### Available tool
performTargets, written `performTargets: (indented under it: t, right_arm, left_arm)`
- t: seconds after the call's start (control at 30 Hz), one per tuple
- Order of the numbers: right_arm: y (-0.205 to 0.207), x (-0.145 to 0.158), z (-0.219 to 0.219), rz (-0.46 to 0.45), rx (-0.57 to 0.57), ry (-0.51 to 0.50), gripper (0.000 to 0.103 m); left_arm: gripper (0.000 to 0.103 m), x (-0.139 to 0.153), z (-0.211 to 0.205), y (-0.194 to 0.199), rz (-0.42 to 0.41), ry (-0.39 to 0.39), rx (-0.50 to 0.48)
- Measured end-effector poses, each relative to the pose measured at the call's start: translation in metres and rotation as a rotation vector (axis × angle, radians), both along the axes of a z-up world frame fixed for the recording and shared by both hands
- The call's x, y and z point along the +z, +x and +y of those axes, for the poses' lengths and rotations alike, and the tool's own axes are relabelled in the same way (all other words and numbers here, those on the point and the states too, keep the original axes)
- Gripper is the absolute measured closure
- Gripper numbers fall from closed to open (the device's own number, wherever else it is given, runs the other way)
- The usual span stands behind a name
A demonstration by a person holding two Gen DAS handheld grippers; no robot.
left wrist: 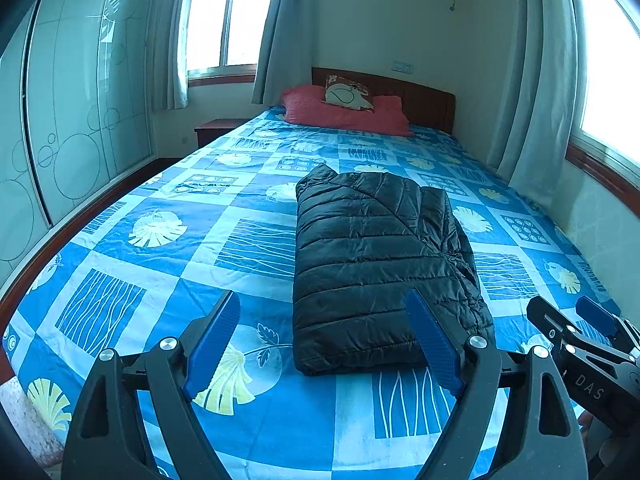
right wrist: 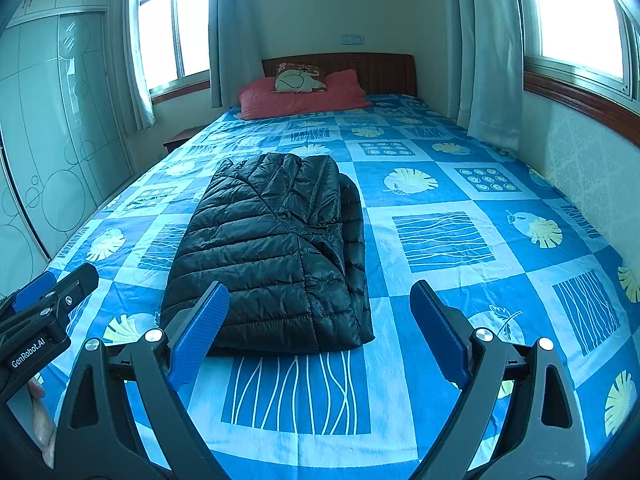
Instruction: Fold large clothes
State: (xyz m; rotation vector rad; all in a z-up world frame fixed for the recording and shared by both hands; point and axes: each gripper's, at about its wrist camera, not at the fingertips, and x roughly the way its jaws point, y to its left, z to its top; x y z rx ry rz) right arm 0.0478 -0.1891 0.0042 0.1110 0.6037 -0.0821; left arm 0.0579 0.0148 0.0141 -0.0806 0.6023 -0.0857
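Partly hidden — folded jacket (left wrist: 376, 264) corner behind left gripper (left wrist: 332, 340).

Both tools were matte black, Y-shaped frames. The left gripper (left wrist: 324, 344) carried blue, finely ribbed pads (left wrist: 212, 344) and round silver screws (left wrist: 168, 343) at the pivots. The right gripper (right wrist: 320, 332) matched it; white "DAS" lettering marked its side, and "GenRobot.AI" the left one's. Bare skin of the left hand (right wrist: 42, 428) showed behind.
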Motion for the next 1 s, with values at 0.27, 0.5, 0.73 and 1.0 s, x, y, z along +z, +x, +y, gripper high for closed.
performTargets:
  t: [0.27,0.5,0.73,1.0]
  right_arm:
    - [-0.0003,-0.0002,-0.0001,0.000,0.001,-0.001,0.011]
    - [-0.0018,-0.0014,-0.0004,0.002,0.005,-0.007,0.011]
    - [-0.0046,-0.0033,-0.0012,0.005,0.012,-0.012,0.011]
    - [-0.0008,-0.0061,0.0003,0.016,0.020,-0.014,0.011]
  left_arm:
    - [0.019,0.0015,-0.0017,0.0003,0.010,0.008,0.002]
    - [0.019,0.0036,-0.0036,-0.0014,-0.006,0.022,-0.006]
    - [0.015,0.0075,-0.0011,-0.0060,-0.055,0.021,0.001]
    - [0.015,0.0017,-0.0032,-0.0028,-0.045,0.073,0.024]
